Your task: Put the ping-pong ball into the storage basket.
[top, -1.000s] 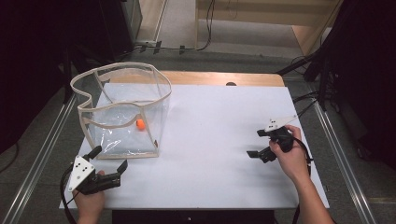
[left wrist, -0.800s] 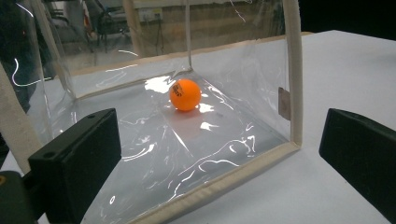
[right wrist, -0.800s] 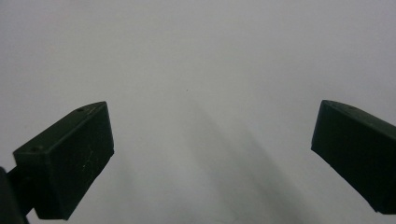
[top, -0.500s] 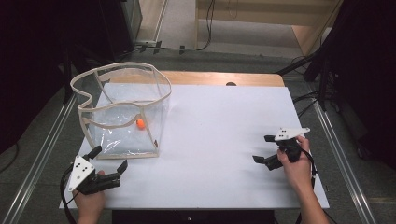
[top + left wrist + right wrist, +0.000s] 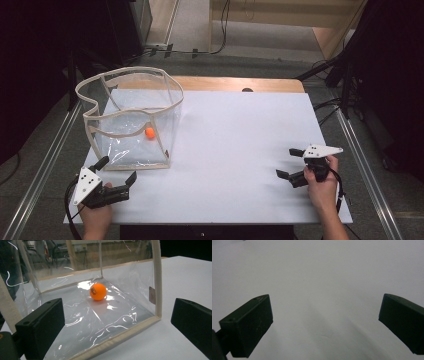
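Overhead, I see clear plastic bag (image 5: 132, 120), cream fabric trim, boxy with wavy rim, upright on white surface (image 5: 235, 150); orange ball (image 5: 149, 132) inside on bag floor. Left tongs (image 5: 116, 176) just beside bag's near corner, jaws apart, empty. Right tongs (image 5: 289, 162) well apart at right edge, jaws apart, empty.

Left gripper view: crinkled glossy film, ball (image 5: 98, 291) smooth, round, printed mark, resting mid-floor behind bag wall (image 5: 125, 337).

Right gripper view: I see matte black blocky jaws spread wide over bare surface (image 5: 324, 290).

Glossy clear plastic bag (image 5: 131, 120) with cloth trim, smooth orange ball (image 5: 98, 291), matt white table (image 5: 240, 150)
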`<state>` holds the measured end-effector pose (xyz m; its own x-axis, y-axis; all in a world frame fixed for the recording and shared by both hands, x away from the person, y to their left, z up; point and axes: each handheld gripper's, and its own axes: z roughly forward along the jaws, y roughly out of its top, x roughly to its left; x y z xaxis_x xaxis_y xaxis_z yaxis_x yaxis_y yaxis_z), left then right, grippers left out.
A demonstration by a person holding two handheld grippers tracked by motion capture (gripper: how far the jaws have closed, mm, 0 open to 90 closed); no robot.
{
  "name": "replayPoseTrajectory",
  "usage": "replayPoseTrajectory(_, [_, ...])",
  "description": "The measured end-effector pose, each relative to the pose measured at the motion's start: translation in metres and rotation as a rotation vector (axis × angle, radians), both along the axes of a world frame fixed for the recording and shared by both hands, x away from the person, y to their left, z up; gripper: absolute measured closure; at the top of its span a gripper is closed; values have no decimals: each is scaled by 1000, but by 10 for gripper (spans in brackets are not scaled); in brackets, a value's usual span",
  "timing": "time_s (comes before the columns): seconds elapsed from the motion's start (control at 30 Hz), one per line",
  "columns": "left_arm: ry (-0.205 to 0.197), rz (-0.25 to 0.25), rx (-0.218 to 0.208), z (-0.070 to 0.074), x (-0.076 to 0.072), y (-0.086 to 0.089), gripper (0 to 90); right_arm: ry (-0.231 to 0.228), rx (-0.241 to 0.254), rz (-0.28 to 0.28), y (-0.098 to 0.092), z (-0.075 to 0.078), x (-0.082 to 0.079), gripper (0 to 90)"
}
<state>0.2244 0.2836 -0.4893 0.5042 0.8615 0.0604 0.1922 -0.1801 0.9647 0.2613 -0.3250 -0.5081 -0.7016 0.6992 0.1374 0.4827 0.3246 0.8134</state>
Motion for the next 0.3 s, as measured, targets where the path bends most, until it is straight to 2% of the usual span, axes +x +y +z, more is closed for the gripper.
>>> replayPoseTrajectory(0.3, [1,3,5,0,0,0,0,-8,31,-25,-7,-3,-5,0])
